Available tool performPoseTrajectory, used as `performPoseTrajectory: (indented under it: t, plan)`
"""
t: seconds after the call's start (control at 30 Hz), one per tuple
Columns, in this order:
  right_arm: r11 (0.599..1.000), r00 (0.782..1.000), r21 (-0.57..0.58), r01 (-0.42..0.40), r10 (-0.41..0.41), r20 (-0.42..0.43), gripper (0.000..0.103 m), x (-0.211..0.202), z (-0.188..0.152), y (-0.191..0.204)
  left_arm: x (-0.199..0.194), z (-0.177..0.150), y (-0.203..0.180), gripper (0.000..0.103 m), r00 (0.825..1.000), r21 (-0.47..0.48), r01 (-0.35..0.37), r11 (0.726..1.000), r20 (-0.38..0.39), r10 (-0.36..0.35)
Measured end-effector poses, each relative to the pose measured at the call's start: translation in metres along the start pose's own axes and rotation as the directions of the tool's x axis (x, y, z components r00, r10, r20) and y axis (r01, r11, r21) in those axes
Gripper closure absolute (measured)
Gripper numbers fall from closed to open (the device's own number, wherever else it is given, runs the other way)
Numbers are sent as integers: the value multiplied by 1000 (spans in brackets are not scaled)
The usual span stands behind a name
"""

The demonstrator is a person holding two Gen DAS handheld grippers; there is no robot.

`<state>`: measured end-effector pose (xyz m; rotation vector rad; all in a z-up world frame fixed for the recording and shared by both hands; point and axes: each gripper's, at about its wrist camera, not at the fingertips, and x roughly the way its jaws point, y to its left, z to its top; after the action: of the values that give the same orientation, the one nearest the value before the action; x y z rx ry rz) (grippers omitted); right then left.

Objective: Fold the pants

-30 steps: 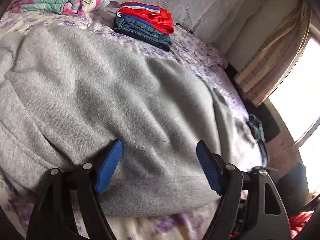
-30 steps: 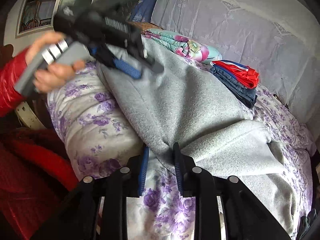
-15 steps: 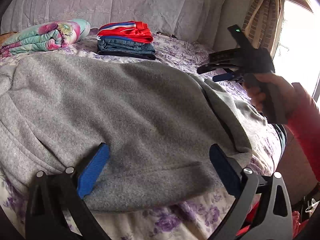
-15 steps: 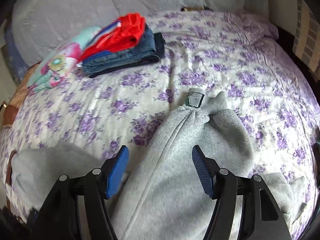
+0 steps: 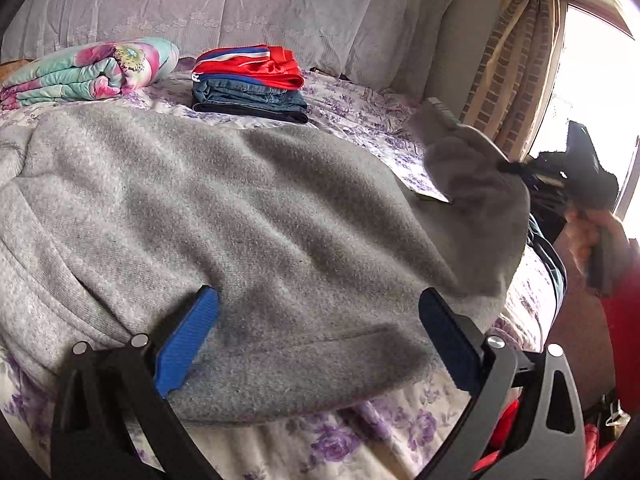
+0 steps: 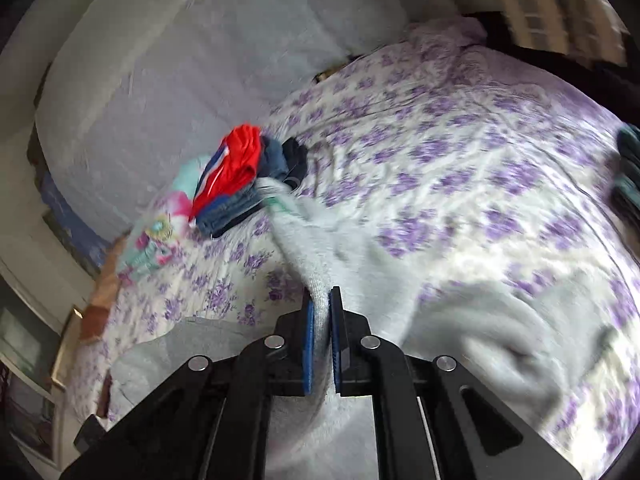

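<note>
Left wrist view showed the grey sweatpants (image 5: pixel 248 216) spread wide over the purple-flowered bedspread (image 5: pixel 360 108), and I take them as my landmark. Behind them to the left lay a rolled floral quilt (image 5: pixel 88 68); behind their middle sat a stack of folded clothes (image 5: pixel 250 84), red shorts topmost over jeans. The left gripper (image 5: pixel 318 340) stood over their near hem, blue pads spread wide and nothing pinched between them. At their right end a cuffed leg was lifted off the bed, clamped in the right gripper (image 5: pixel 506 168), held by a hand (image 5: pixel 588 236) with a red sleeve. A striped curtain (image 5: pixel 508 48) hung beyond that end. In the blurred right wrist view, that gripper's (image 6: pixel 319 312) pads were closed tight on a ridge of the grey fabric (image 6: pixel 480 320).
</note>
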<state>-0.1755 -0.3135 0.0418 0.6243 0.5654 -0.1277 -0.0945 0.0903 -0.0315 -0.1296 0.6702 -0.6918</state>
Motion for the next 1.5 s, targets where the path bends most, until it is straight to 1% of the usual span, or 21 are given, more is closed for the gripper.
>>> performPoseTrajectory:
  t: [0.07,0.13,0.2,0.3,0.37,0.47,0.7,0.83,0.9,0.93,0.97,1.03,1.1,1.17,1.23,1.27,1.33,1.37,1.4,1.47,1.5]
  plan:
    - [994,997,95,55,-49,-67,92,-12,-27,-50,0,0,0,5,1000,2,-1,1000,-1,1]
    - [972,985,199,124,-96,-143,74,-11,-49,-91,1,0,-1,5,1000,7,-8,1000,-6,8]
    - [963,995,260,71,-50,-86,74,-21,-52,-107,3,0,-3,5,1000,15,-17,1000,-13,18]
    - [970,996,230,83,-91,23,52,-36,-36,-103,4,1,-5,5,999,21,-32,999,-20,32]
    - [972,995,216,89,-94,13,45,-31,-27,-103,4,1,-5,5,999,21,-37,999,-20,37]
    - [940,998,338,51,-38,-46,44,-21,-32,-124,4,1,-5,5,999,17,-38,999,-17,39]
    - [883,998,467,-53,68,-15,39,-14,-33,-153,6,0,-6,5,998,28,-50,998,-23,51]
    - [894,998,444,-58,64,1,30,14,-9,-150,6,1,-6,5,998,24,-52,998,-22,53]
    - [929,999,367,-37,36,9,36,26,0,-137,7,1,-7,5,998,25,-60,998,-24,60]
    - [939,999,342,-30,21,29,68,27,2,-133,7,1,-7,5,998,25,-63,998,-25,64]
    - [943,998,329,-49,33,55,77,25,5,-129,8,1,-7,5,997,26,-66,997,-27,67]
    - [957,980,251,-142,101,170,81,0,15,-114,7,2,-8,5,996,16,-88,996,-23,88]
    - [986,957,80,-147,121,263,82,-29,19,-92,7,3,-12,5,992,-9,-126,992,-10,126]
    - [993,960,47,-106,90,267,82,-36,16,-98,8,3,-17,5,987,-28,-161,987,1,161]
    - [995,992,103,-1,-12,123,75,-10,9,-128,12,4,-22,5,980,-25,-201,979,-6,201]
    - [991,998,122,58,-62,27,69,7,2,-147,13,4,-23,5,977,-22,-215,976,-13,214]
    - [992,998,126,-30,22,62,62,-1,-8,-162,13,7,-23,5,977,-14,-211,977,-37,210]
    - [993,998,112,24,-30,59,58,-14,-5,-157,8,9,-21,5,979,-26,-198,980,-43,197]
    - [990,989,108,86,-98,108,48,-30,-3,-153,0,13,-18,5,984,-51,-175,983,-39,173]
    - [967,927,124,221,-248,281,46,-72,1,-144,-19,27,-8,5,994,-118,-111,987,5,113]
    - [962,904,101,255,-274,328,45,-84,7,-136,-26,37,-2,5,996,-146,-80,986,25,85]
